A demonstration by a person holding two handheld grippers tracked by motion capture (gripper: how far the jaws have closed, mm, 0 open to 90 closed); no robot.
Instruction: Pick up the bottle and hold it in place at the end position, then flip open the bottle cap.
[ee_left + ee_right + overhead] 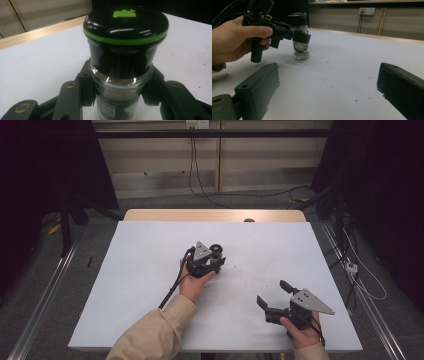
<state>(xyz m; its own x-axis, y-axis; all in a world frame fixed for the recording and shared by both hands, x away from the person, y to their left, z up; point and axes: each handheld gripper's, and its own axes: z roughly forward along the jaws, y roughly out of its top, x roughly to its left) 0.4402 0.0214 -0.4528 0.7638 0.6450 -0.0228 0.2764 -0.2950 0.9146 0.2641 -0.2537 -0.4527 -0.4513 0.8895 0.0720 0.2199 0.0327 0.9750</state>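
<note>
**High view: spice jar gripped at mid-table**

High view: the left gripper (214,262) is closed on a spice jar (216,251) standing upright near the centre of the white table (145,270). Left gripper view: the 2 black jaws press the glass body from either side, below the black lid (125,23) with its green ring; brown powder shows inside. The right gripper (273,294) is held in the person's right hand (302,330) near the front right edge, well apart from the jar, jaws spread wide with nothing between them.
</note>
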